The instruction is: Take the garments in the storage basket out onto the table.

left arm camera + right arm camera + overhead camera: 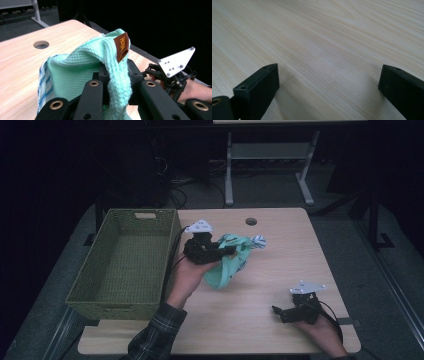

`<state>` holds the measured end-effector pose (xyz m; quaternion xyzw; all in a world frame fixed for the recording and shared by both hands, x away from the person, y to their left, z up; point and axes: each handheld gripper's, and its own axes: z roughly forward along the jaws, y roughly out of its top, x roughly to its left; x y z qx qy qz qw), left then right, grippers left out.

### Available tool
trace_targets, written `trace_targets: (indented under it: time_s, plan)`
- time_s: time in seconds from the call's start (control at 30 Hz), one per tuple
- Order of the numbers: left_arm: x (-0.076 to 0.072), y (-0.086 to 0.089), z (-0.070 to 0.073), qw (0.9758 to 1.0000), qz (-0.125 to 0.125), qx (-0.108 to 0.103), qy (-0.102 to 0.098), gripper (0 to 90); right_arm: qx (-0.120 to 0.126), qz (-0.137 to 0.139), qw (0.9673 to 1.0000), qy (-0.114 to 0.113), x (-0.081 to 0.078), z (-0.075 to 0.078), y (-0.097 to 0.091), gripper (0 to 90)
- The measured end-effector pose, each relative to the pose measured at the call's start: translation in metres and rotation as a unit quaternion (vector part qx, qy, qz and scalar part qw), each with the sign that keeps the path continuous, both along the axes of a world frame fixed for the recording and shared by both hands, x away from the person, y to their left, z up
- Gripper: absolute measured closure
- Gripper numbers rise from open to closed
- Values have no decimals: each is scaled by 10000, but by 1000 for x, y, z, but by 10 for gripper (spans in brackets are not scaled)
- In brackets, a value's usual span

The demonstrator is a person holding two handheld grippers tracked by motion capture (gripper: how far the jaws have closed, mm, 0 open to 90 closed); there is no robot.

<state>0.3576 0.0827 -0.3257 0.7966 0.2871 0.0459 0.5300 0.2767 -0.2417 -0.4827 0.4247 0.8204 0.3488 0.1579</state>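
My left gripper [229,251] is shut on a mint-green knitted cloth [225,270], held just above the middle of the wooden table [285,260]. In the left gripper view the cloth [75,72] drapes over and between the jaws, with a brown label [122,46] on its top fold. A blue-and-white checked cloth [258,241] hangs bunched with it, and its edge [43,83] peeks out at the left. My right gripper [278,312] rests low near the table's front right. It [328,75] stands open with bare wood between its fingers.
An empty green woven basket [87,270] stands along the table's left side, close to my left hand. A round cable hole [251,221] lies near the far edge. Beyond the table stand a white desk frame [270,160] and cables on the dark floor.
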Motion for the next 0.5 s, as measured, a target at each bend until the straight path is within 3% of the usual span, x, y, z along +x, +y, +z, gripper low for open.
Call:
trace_targets:
  time_s: [0.5]
  plan:
    - [-7, -35, -45, 9993, -175, 233, 218, 776, 4, 4, 10000, -1, 0, 0, 0, 28]
